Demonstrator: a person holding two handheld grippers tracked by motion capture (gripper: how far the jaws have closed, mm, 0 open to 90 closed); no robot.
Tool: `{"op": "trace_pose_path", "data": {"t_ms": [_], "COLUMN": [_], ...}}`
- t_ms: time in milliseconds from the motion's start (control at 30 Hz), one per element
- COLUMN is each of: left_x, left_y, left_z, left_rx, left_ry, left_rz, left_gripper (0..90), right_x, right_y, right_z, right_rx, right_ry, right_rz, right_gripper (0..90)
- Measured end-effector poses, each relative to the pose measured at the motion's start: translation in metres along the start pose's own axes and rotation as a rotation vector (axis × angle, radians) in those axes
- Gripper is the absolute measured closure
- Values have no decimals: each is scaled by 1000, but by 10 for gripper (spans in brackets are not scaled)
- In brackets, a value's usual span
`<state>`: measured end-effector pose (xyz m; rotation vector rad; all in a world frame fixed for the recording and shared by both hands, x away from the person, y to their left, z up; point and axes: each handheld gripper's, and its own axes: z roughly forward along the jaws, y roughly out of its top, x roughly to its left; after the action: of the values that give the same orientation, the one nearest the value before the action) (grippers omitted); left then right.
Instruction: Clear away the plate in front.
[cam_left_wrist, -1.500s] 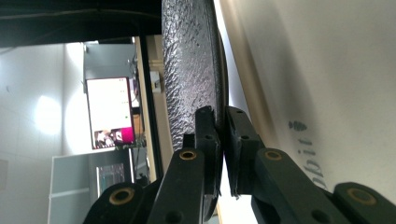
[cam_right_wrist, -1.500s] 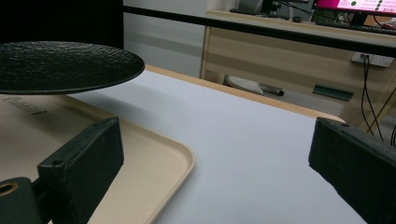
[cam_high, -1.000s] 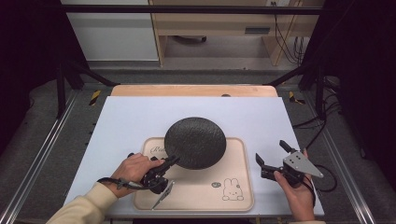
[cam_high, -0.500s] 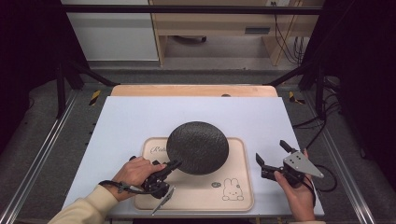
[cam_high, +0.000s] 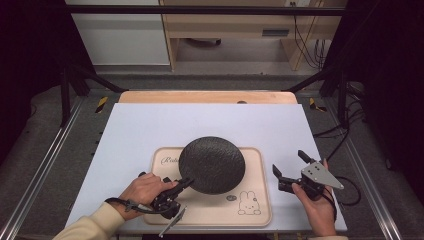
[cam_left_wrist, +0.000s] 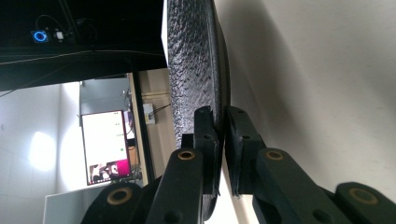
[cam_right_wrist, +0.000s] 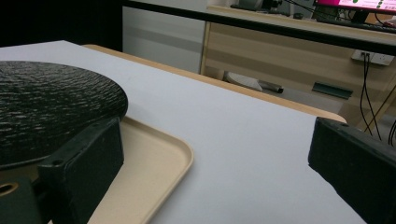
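Your left gripper has its fingers closed on the near-left rim of a dark, rough-textured plate. The plate sits over a beige tray with a rabbit drawing, which lies at the near middle of the white counter. Your right gripper is just right of the tray, fingers spread wide apart and holding nothing, pointing toward the plate
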<state>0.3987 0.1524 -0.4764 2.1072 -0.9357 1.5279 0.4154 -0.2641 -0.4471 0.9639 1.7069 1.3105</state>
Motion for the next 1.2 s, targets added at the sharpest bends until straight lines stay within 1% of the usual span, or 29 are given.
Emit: {"op": "trace_pose_path", "data": {"t_ms": [233,267,467,633,700,733,833,867,1067,1200], "left_x": [-6,-5,-10,-14,-15,-16,-15,-16,-19,-21], "left_y": [1,2,1,-1,-1,-1,-2,-3,-4,-4], "left_z": [-3,-2,-4,-3,-3,-2,-2,-2,-1,0], "left_rx": [-4,-19,-11,-14,-13,-17,-7,-9,-16,-14], "left_ry": [-13,-19,-32,-38,-43,-38,-43,-44,-56,-68], "left_rz": [5,27,25,21,29,27,29,23,19,36], "left_gripper": [829,829,828,827,823,826,825,826,837,849], "right_x": [-1,-1,0,-1,-1,0,0,0,-1,-1], "right_y": [0,0,0,0,0,0,0,0,0,0], "right_z": [-1,-1,0,-1,0,0,0,0,-1,0], "right_rx": [-3,-2,-2,-1,1,1,0,-1,2,1], "right_ry": [-3,-4,-2,-3,-3,-2,-1,0,-3,-1], "right_rz": [2,2,1,1,-1,-1,-1,-1,0,-1], "right_gripper": [38,37,37,37,38,38,38,38,38,38]}}
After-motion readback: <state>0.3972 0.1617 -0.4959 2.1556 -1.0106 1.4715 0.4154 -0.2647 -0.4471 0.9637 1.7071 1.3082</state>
